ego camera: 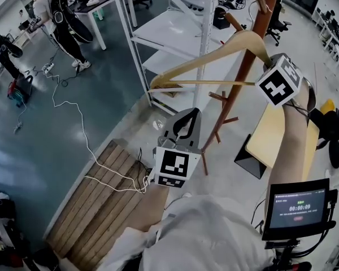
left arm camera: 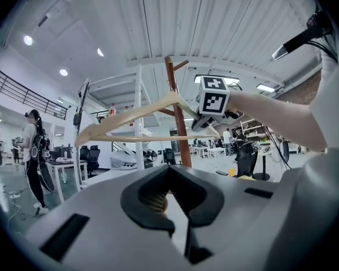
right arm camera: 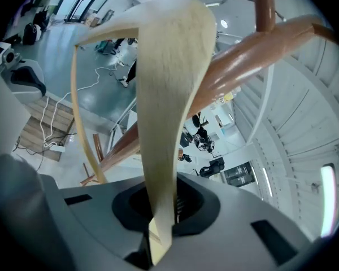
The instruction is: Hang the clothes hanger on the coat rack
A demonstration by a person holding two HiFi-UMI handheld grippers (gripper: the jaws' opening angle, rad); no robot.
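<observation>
A pale wooden clothes hanger [ego camera: 214,58] hangs in the air, its long bar stretching left. My right gripper [ego camera: 265,61] is shut on its right shoulder, right beside the brown coat rack [ego camera: 246,61] pole. In the right gripper view the hanger [right arm camera: 166,95] rises out of the jaws of the right gripper [right arm camera: 164,213], with a rack peg [right arm camera: 254,44] crossing behind it. The hanger's hook is not visible. My left gripper [ego camera: 186,114] sits lower and left, shut and empty, apart from the hanger. From the left gripper [left arm camera: 172,199] view, the hanger [left arm camera: 130,117] and rack [left arm camera: 178,112] stand ahead.
White metal shelving [ego camera: 175,27] stands just left of the rack. A wooden pallet [ego camera: 96,196] with a white cable [ego camera: 73,112] lies on the floor at lower left. A person [ego camera: 56,21] stands far back left. A small screen [ego camera: 296,208] is at lower right.
</observation>
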